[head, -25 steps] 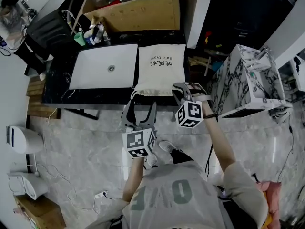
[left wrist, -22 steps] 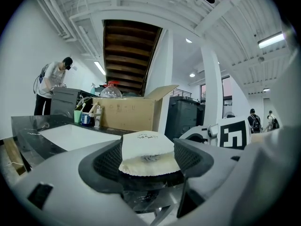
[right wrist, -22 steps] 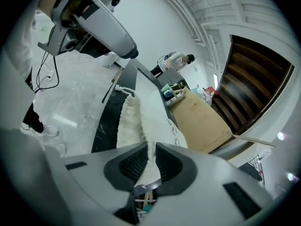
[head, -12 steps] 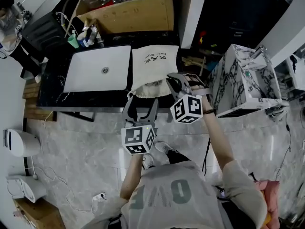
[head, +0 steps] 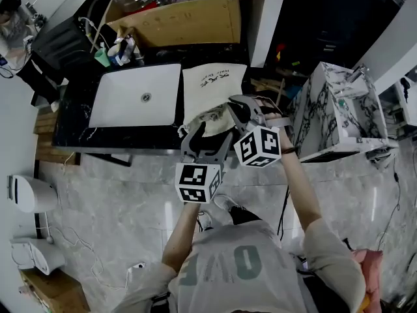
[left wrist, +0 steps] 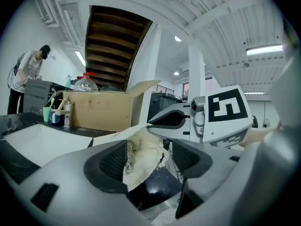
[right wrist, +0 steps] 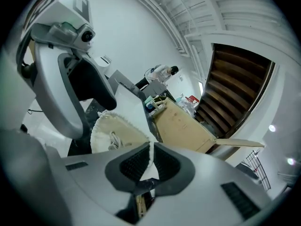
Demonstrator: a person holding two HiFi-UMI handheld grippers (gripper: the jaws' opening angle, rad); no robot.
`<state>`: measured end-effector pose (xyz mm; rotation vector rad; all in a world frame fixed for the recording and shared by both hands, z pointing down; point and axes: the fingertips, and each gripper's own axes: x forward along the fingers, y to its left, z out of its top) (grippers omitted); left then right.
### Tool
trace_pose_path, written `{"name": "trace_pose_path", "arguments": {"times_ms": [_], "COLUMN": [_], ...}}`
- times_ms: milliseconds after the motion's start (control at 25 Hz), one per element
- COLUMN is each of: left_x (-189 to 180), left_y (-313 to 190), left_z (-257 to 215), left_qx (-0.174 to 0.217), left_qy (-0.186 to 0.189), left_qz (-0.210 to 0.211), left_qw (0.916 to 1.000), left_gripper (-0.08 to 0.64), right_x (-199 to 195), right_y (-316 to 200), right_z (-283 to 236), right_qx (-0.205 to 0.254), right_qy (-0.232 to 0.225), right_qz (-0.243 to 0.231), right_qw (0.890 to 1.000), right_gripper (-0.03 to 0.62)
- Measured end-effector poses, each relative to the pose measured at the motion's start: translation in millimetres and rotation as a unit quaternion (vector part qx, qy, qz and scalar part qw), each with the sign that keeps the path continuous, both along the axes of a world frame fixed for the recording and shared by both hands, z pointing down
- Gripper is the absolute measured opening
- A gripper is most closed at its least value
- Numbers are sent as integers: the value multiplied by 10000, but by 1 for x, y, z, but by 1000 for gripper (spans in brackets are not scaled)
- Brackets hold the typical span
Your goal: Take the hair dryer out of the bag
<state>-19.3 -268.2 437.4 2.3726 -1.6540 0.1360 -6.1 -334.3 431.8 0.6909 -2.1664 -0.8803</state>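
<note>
Since the black table (head: 78, 132) is crowded, neighbours first: a white laptop (head: 137, 95) lies just left of the cream bag (head: 214, 87), a cardboard box (head: 179, 21) stands behind both, and a marbled cabinet (head: 329, 109) stands off to the right. Nothing lies between the grippers and the bag mouth.

Both forearms reach forward, marker cubes facing up. The right gripper (head: 236, 113) is clenched on the bag's rim cloth; its jaws have just been closing, with the fabric pinched between the pads. It holds the mouth raised. The left gripper (head: 207, 135) points nearly level at the mouth, jaws apart and gripping nothing.

Hair dryer: not seen outside the bag. A dark glossy patch under the lifted cloth may be it or the tabletop; cannot tell.

Count: bag 1, laptop 1, box 1, grippers 2.
</note>
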Motion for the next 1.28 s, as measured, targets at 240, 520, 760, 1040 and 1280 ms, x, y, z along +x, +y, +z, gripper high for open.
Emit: {"name": "trace_pose_path", "arguments": {"times_ms": [240,520,760,1040,1280], "left_x": [11,14,-5,-16,-15], "left_y": [-38,-83,-120,-139,-151], "left_z": [26,58,69,82,103], "left_qx": [-246,-867,-1017,-1237,-1569], "left_qy": [-232,-652,-1060,-1148,-1197], "left_qz": [390,474,154,82,105], "left_qw": [9987,9930,9890,9856,9803], "left_gripper": [320,262,267,267,275], "right_x": [2,3,-1,-2,3], "right_y": [0,0,0,1,-1], "right_z": [-1,-3,-1,8,19], "right_qx": [-180,-473,-619,-930,-1099], "right_qy": [-309,-627,-787,-1030,-1128], "right_qz": [46,11,-89,-174,-137], "right_qw": [9993,9969,9949,9902,9874], "right_gripper": [49,49,49,49,49]}}
